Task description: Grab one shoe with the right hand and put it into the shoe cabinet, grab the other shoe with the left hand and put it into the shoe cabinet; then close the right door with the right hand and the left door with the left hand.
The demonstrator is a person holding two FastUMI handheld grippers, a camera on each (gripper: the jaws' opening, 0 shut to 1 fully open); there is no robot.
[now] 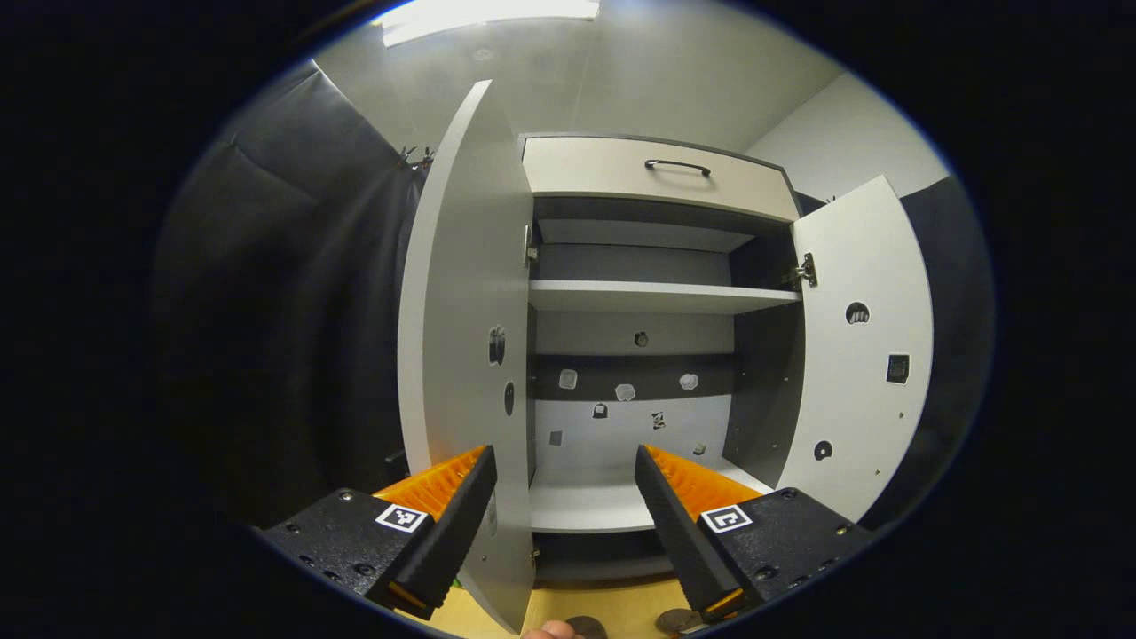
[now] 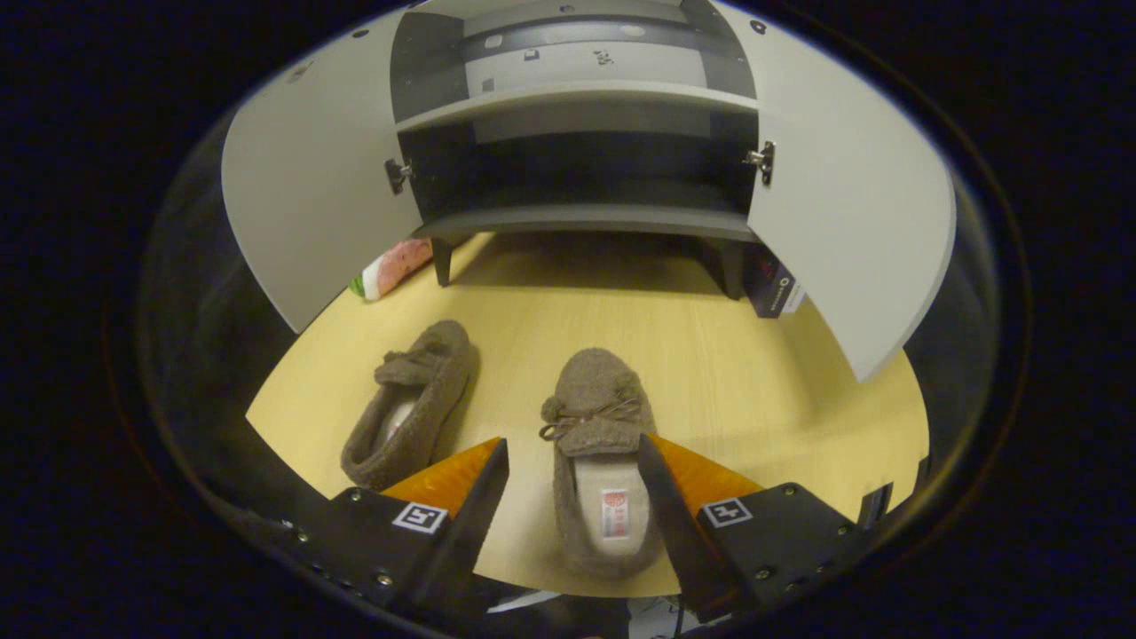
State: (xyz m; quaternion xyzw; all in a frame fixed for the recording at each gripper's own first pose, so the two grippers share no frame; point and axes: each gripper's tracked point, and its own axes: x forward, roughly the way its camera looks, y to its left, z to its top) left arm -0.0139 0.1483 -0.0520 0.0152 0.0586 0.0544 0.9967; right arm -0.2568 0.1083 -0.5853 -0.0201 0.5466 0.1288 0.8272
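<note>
Left gripper (image 1: 564, 497) held level, aimed straight into the shoe cabinet (image 1: 652, 297), jaws released w/ nothing between; left door (image 1: 461, 355) edge sits just past its near finger, right door (image 1: 865, 355) swung wide. Right gripper (image 2: 572, 484) tilted down over the floor (image 2: 754, 373), jaws released, straddling the heel end of the right slipper (image 2: 599, 444) but not pressing it. Insole label too small to read. Both shoes: brown fuzzy moccasin slippers, bow on top, pale lining, toes toward cabinet. Left slipper (image 2: 413, 404) lies beside it, apart, angled. Both on the floor in front of the cabinet.
</note>
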